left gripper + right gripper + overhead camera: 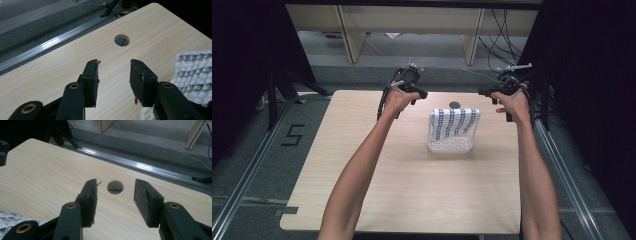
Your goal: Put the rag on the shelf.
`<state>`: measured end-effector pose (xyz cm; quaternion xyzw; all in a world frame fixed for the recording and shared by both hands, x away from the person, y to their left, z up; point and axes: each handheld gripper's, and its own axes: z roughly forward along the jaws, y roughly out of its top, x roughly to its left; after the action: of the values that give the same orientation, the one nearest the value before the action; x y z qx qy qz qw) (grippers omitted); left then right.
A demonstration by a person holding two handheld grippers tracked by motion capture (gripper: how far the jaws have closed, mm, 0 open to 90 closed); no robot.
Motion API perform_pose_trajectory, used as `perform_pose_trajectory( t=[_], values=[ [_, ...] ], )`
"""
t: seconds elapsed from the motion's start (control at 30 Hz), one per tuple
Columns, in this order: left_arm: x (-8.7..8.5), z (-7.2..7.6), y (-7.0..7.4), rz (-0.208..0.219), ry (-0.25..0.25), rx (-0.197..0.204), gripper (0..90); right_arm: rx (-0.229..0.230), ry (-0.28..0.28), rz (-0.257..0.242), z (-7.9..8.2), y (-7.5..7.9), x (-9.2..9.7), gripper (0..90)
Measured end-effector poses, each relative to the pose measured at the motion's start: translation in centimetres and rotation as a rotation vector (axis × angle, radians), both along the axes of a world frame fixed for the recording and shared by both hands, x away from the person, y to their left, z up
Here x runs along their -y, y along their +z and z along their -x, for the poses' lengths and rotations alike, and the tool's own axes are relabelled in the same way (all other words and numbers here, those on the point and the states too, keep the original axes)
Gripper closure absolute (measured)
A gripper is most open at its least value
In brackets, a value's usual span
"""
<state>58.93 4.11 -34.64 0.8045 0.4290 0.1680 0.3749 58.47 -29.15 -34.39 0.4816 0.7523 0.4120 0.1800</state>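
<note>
High view: a patterned cloth [454,121] drapes over a white basket [450,145] at centre of the counter [362,175], between left tongs [413,88] and right tongs [497,90]. Both gripper views show released, empty jaws above a cable hole [122,40].

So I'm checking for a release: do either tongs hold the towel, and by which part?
Nothing is held. Left tongs and right tongs are open over bare table; towel drapes the basket.

cloth [193,72] cut off at frame edge, basket [450,145] mostly covered
</note>
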Motion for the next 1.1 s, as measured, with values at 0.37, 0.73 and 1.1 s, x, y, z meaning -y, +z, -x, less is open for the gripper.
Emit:
perform_pose_trajectory(
  t=[0.37, 0.73, 1.1],
  values=[
    [-1.9, 2.1, 2.0, -0.009, 0.004, 0.037, 56.0, 0.064, -0.009, 0.011, 2.5, 2.0, 1.4, 54.2],
    [-4.1, 5.5, 2.1, -0.01, -0.031, 0.044, 49.6, 0.099, -0.003, 0.026, 6.1, 2.3, 1.8, 50.2],
    [-5.1, 9.6, 1.0, 0.024, -0.051, 0.08, 41.9, 0.154, -0.003, 0.024, 10.2, 2.9, 1.6, 40.8]
  ],
)
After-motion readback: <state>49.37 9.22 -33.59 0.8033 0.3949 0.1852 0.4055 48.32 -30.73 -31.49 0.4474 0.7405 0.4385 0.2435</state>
